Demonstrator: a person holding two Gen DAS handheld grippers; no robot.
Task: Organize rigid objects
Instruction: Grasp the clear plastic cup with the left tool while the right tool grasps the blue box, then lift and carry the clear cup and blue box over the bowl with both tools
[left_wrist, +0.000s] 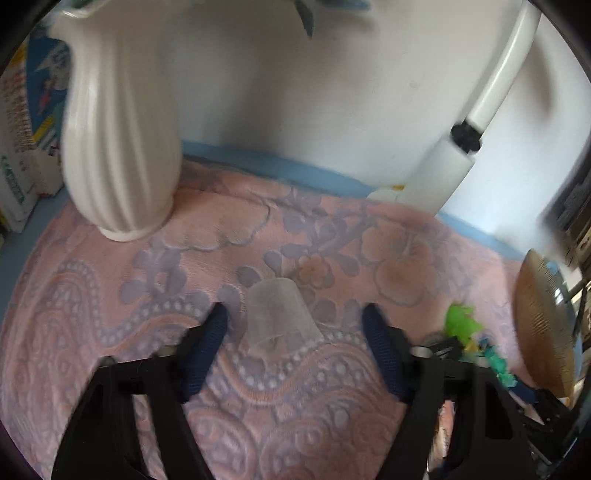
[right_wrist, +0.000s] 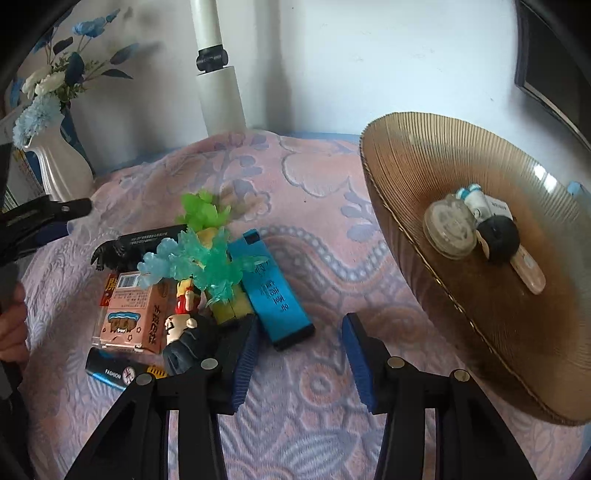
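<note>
Translucent frosted plastic cup (left_wrist: 281, 314) lies on its side on the pink embossed floral blanket (left_wrist: 110, 295), dead centre between the fingers of the left gripper (left_wrist: 297, 323). Its long axis runs roughly along the gripper's pointing line, closed base away, open mouth toward the camera and tilted slightly left. The dark blue pads (left_wrist: 207, 350) stand apart from the cup wall on both sides: a clear gap on the right, a smaller one on the left. Left gripper is spread, nothing clamped.

Judgement: the cup is the left hand's job. The jaws already straddle it across its width, so the next move is likely a squeeze, maybe with a small push forward first. The thin wall looks likely to flex.

Right gripper (right_wrist: 299, 363) is also spread and empty, hovering over bare blanket. A blue rectangular box with printed text (right_wrist: 275, 295) lies just ahead, left of its centre line, long axis nearly along the fingers. More clutter sits further left: a green translucent spiky figurine (right_wrist: 199, 254), a pink printed carton (right_wrist: 131, 317) and a black tube (right_wrist: 110, 371).

A ribbed amber glass plate (right_wrist: 424, 147) on the right already holds small items, so it is probably the drop point. A white ribbed ceramic vase (left_wrist: 118, 147) stands well behind the cup, to the left.
</note>
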